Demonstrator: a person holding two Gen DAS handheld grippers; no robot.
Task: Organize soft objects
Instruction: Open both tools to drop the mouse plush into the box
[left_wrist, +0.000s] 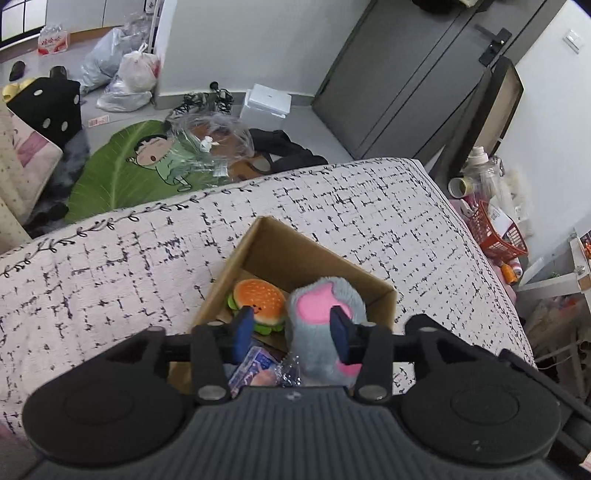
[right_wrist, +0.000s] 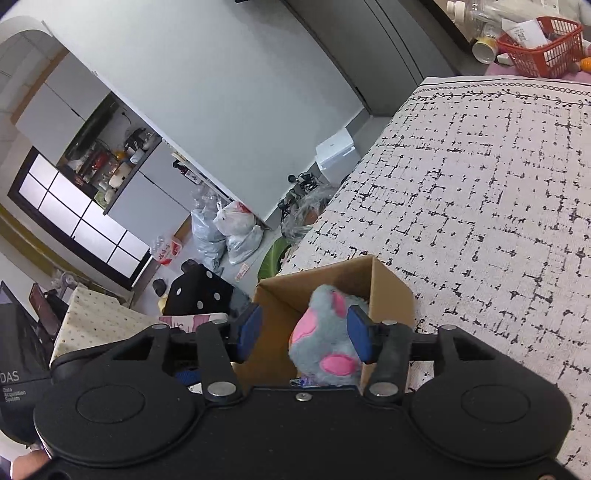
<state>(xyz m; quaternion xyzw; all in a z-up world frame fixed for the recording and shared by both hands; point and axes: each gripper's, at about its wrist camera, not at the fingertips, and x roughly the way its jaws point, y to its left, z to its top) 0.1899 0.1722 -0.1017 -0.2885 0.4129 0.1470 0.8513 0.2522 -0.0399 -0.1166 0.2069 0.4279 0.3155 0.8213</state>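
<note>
An open cardboard box (left_wrist: 295, 254) stands on the patterned bed cover (left_wrist: 110, 266). Inside lie a plush hamburger (left_wrist: 258, 301), a grey and pink plush paw (left_wrist: 321, 325) and a blue wrapped packet (left_wrist: 251, 369). My left gripper (left_wrist: 291, 332) hovers over the box with its jaws wide apart; the paw lies against its right finger. In the right wrist view the same box (right_wrist: 391, 295) and paw (right_wrist: 325, 339) show. My right gripper (right_wrist: 304, 334) is also open above the box, and the paw rests beside its right finger.
The bed cover (right_wrist: 480, 206) spreads to the right of the box. Beyond the bed edge are a green leaf rug (left_wrist: 122, 170), plastic bags (left_wrist: 125, 74), a white box (left_wrist: 266, 103), a dark door (left_wrist: 406, 74) and a red basket (left_wrist: 498, 236).
</note>
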